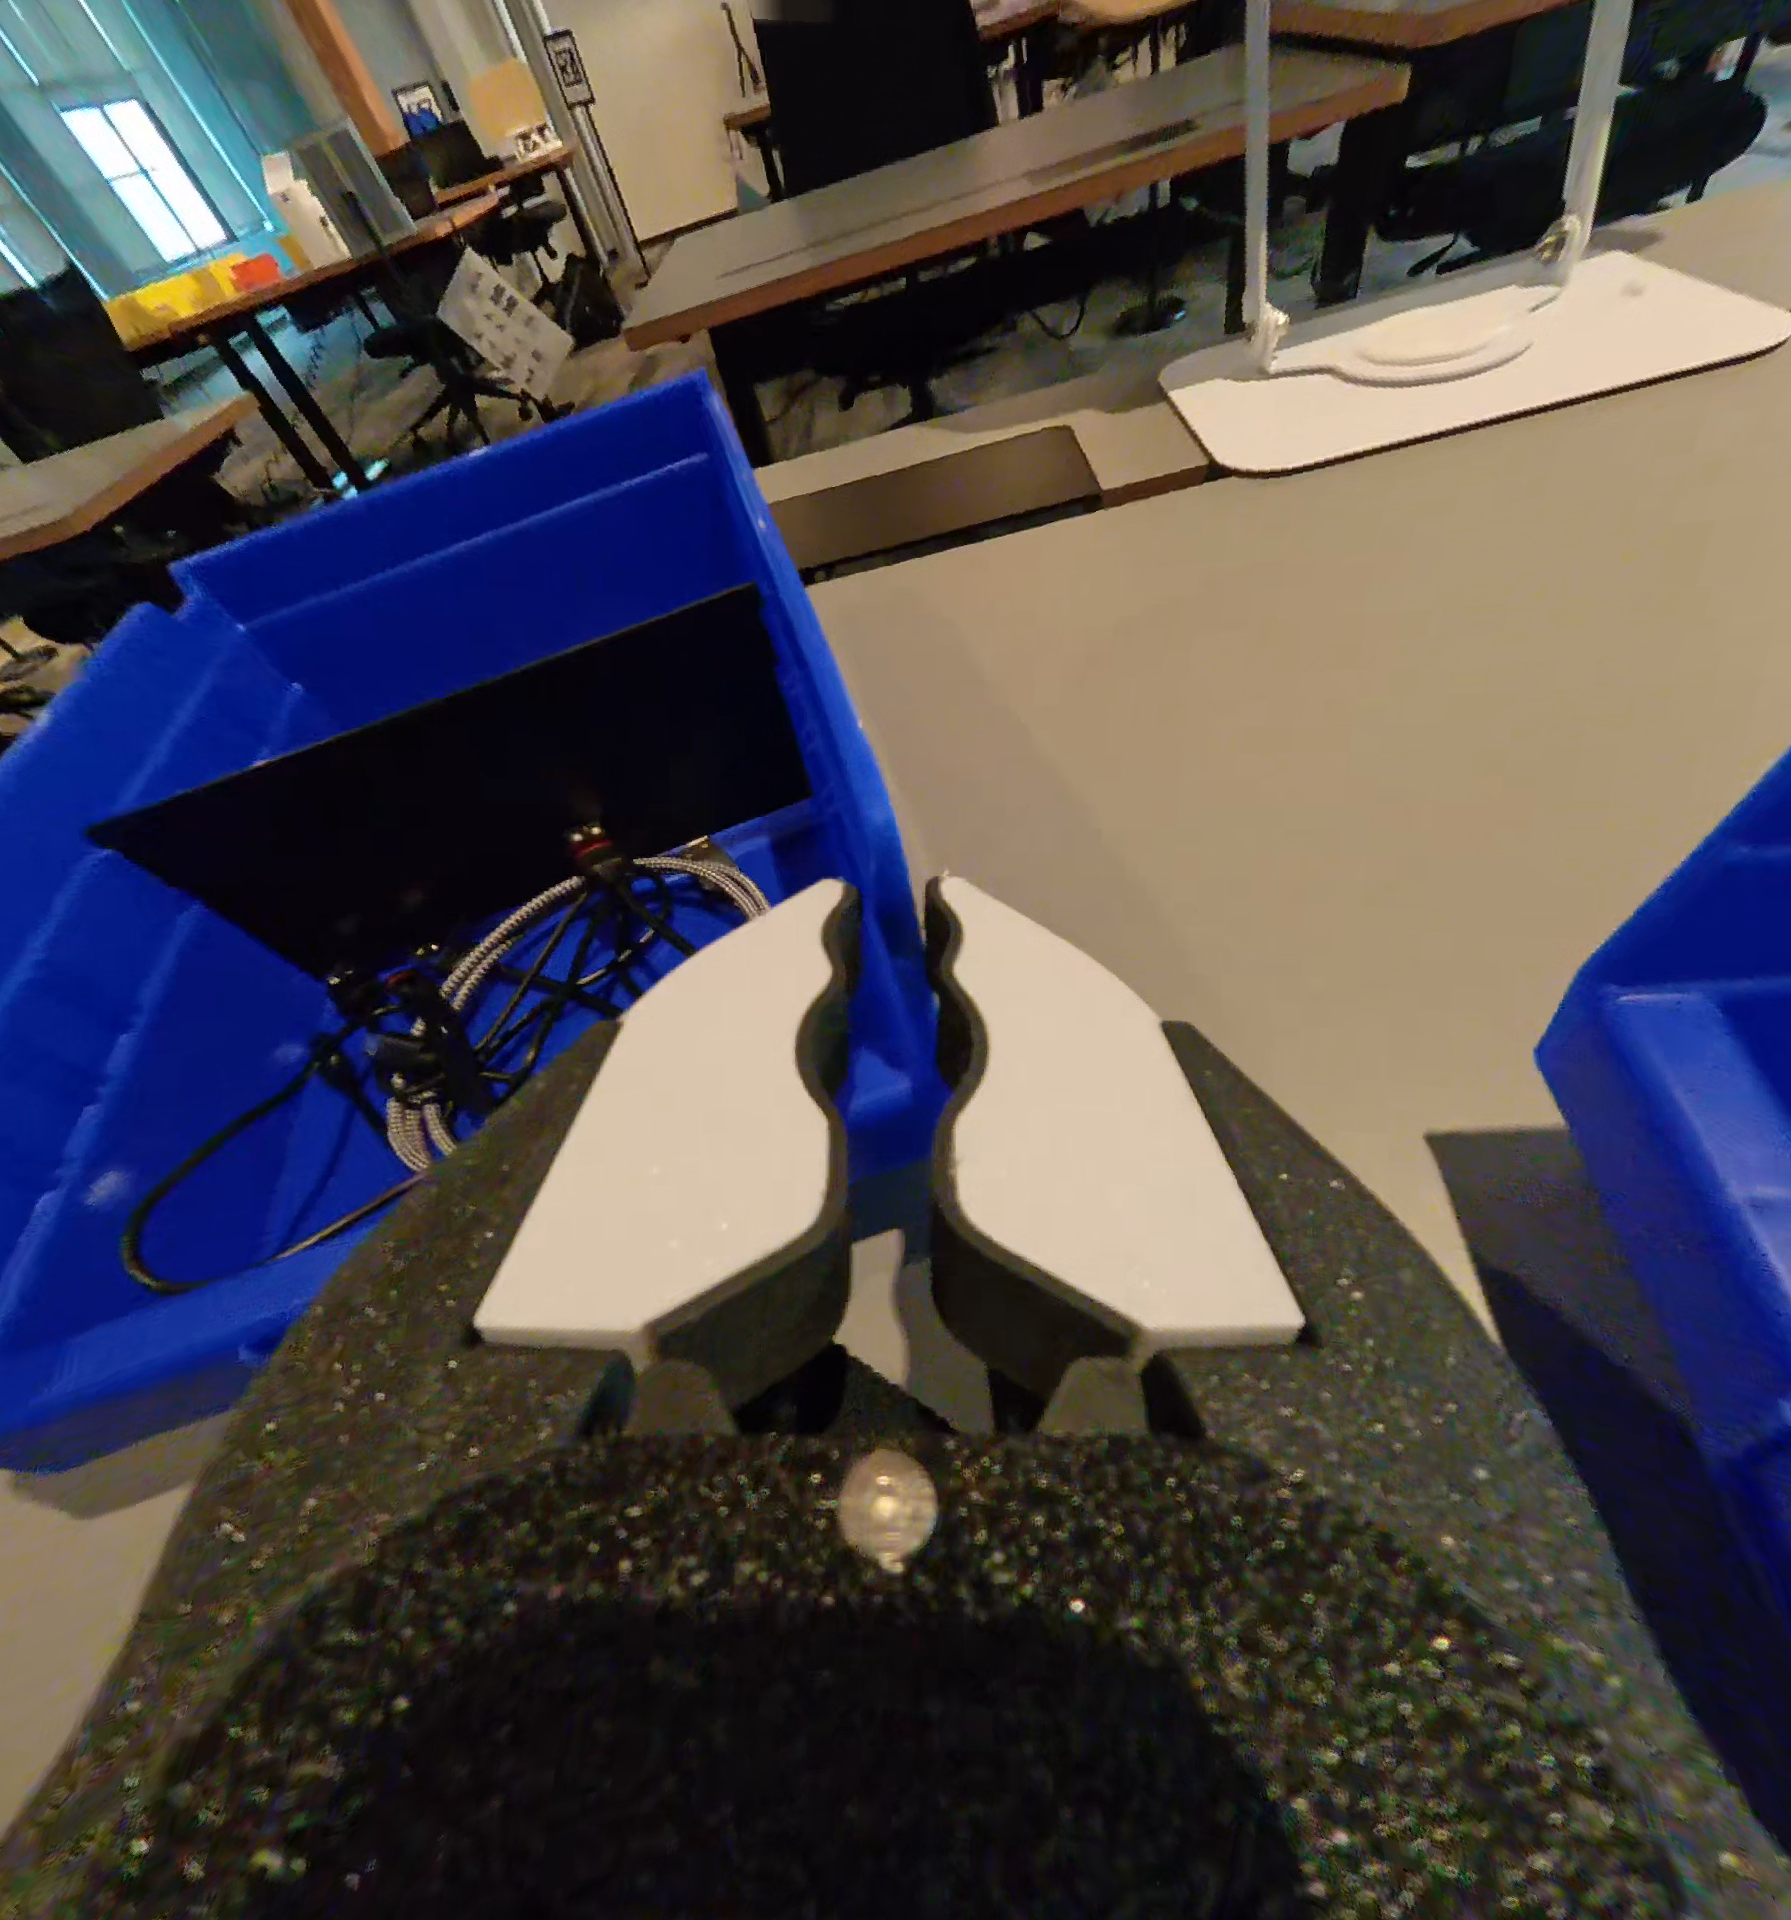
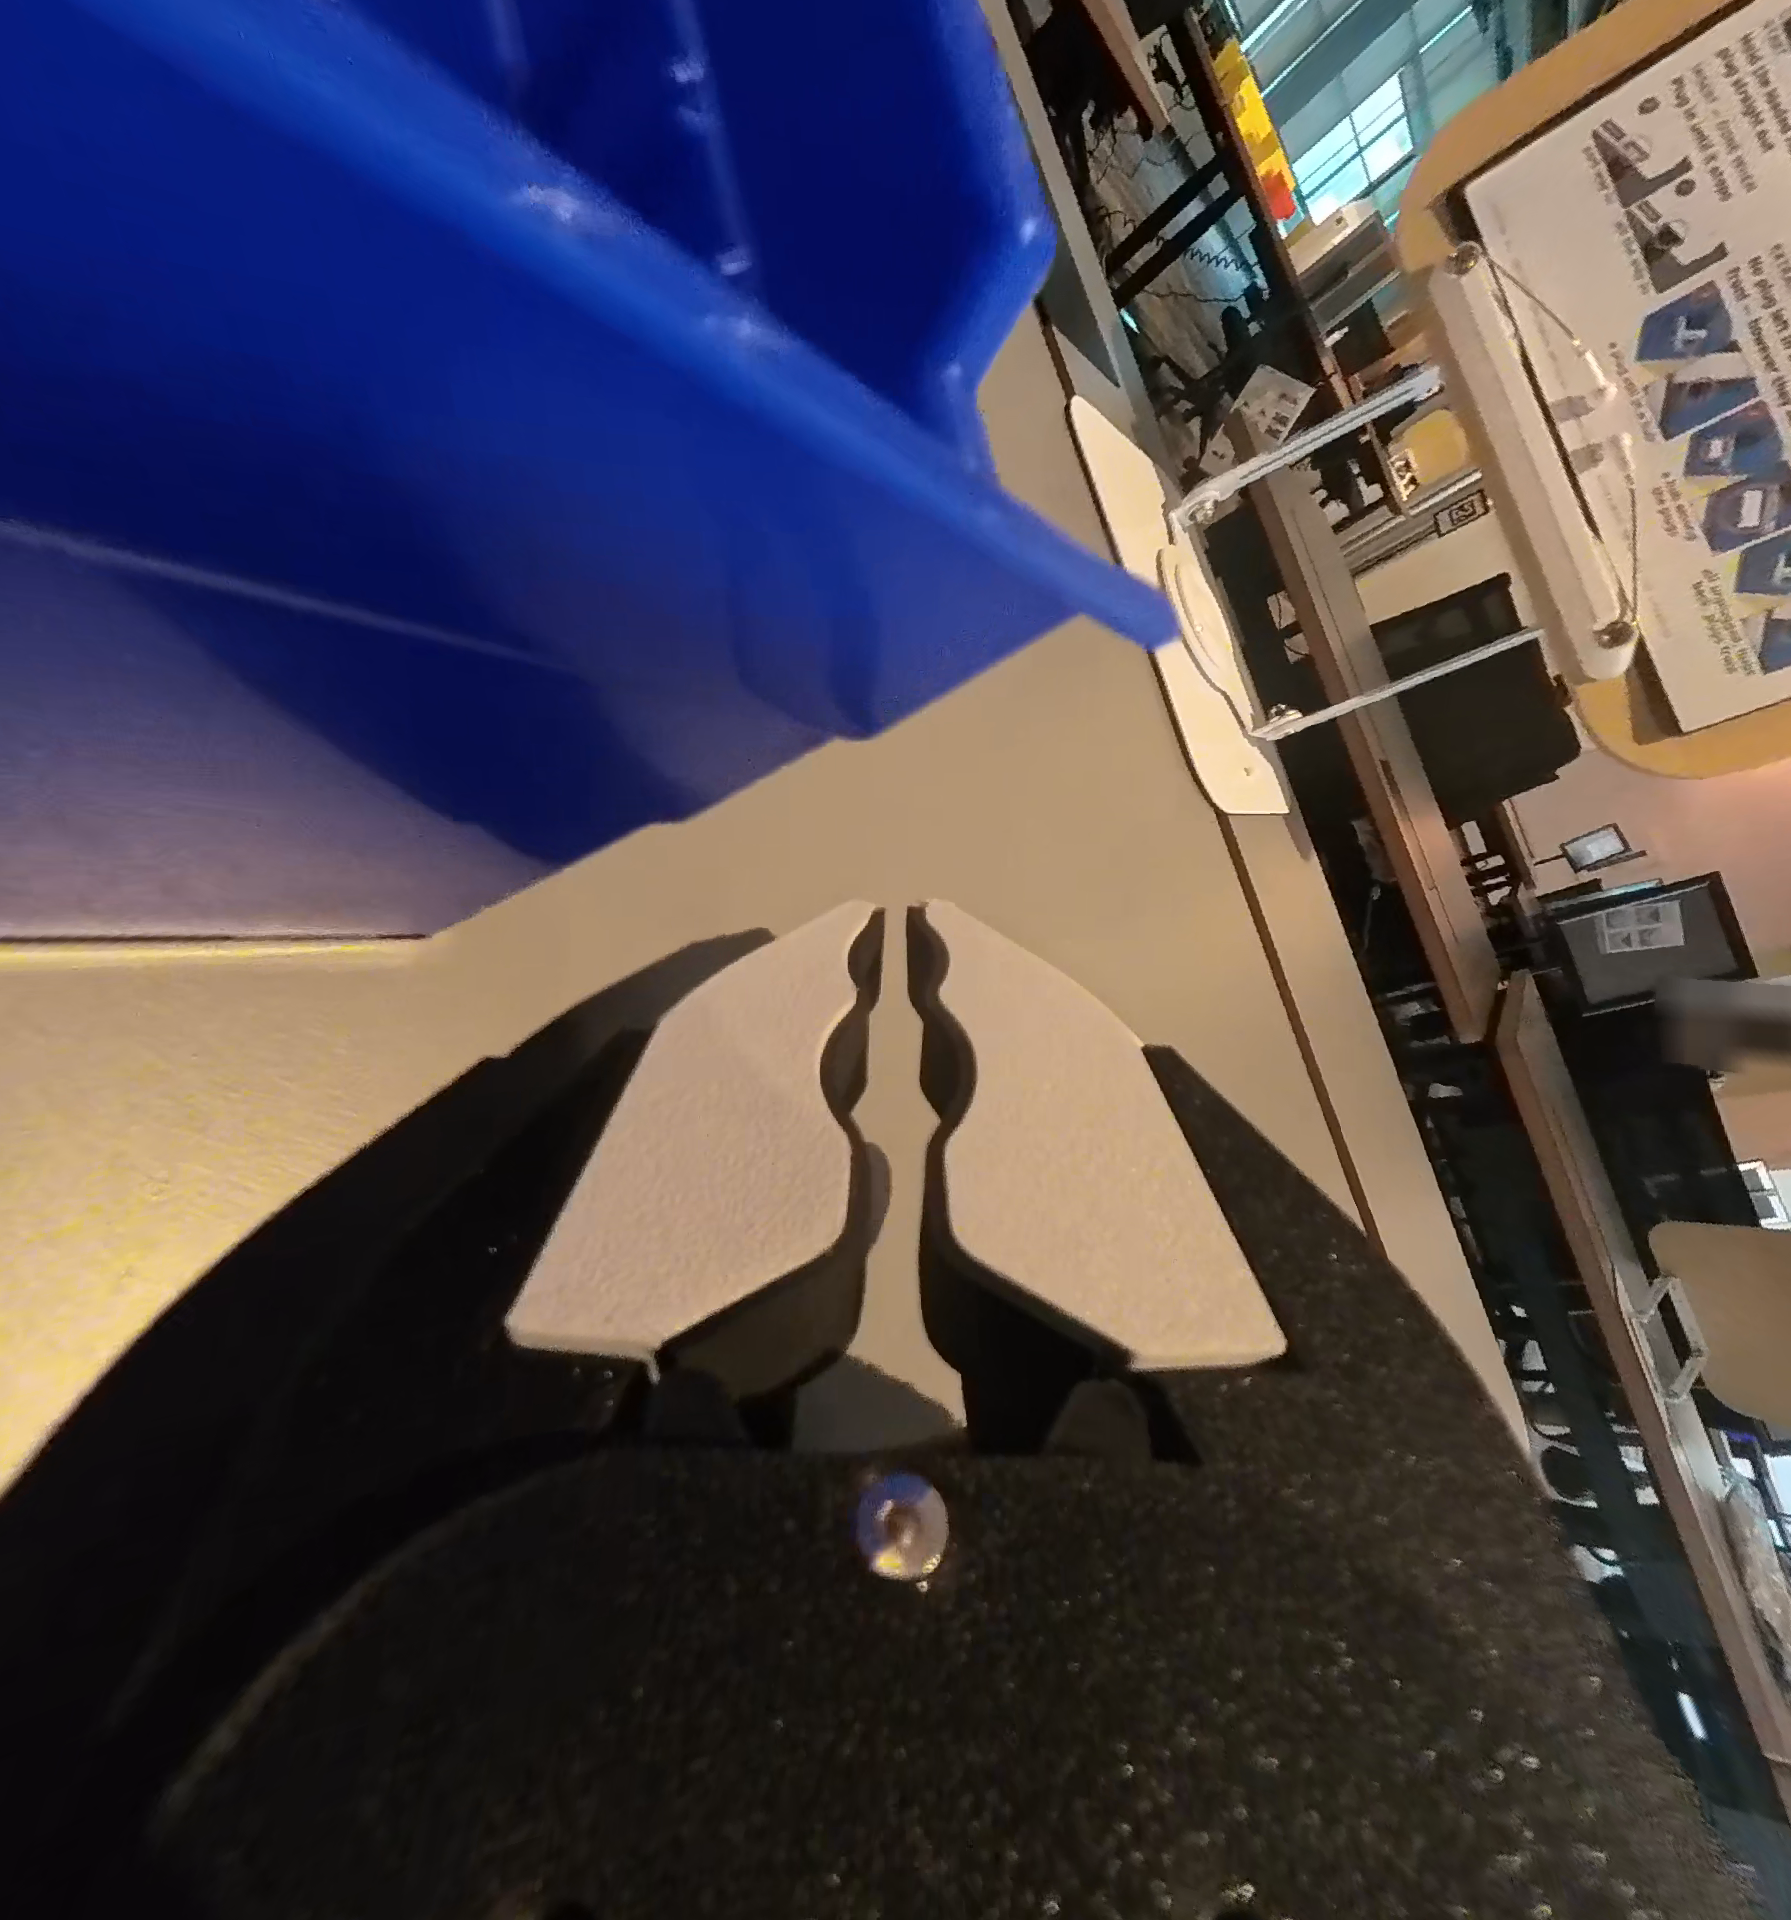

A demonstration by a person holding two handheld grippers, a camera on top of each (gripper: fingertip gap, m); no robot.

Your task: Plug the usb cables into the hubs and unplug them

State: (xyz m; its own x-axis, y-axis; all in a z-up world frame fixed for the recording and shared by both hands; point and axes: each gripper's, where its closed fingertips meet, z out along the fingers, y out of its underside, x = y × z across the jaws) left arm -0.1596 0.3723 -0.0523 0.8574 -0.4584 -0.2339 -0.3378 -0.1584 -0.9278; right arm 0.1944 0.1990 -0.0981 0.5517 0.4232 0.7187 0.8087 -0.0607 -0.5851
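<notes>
- I am holding my left gripper (image 1: 891, 904) above the near right corner of a blue bin (image 1: 60, 1039), jaws parted by a narrow gap and gripping nothing.
- I am holding my right gripper (image 2: 896, 914) low over the grey table (image 2: 1026, 810), rolled well onto its side; its jaws are showing only a thin slit between the pads, nearly closed, and are also empty.
- The task's things are lying in the left bin: a tangle of usb cables (image 1: 517, 997), black and braided grey, heaped on the bin floor in front of a black divider panel (image 1: 475, 790). I cannot pick out a hub with certainty; small dark bodies in the heap may be hubs.
- Risk: the cables are overlapping, so closing on one plug is likely to drag its neighbours up with it.
- Risk: my left jaws are standing over the bin wall, so a straight descent would be striking the rim rather than reaching the cables.
- Risk: a narrow jaw opening may be pushing a plug aside instead of straddling it.
- Only the left wrist view is showing the cables and the bin interior.
- Only the right wrist view is showing the outer wall of a second blue bin (image 2: 455, 416) close by, and an instruction sheet (image 2: 1701, 312) on a stand beyond the table.
</notes>
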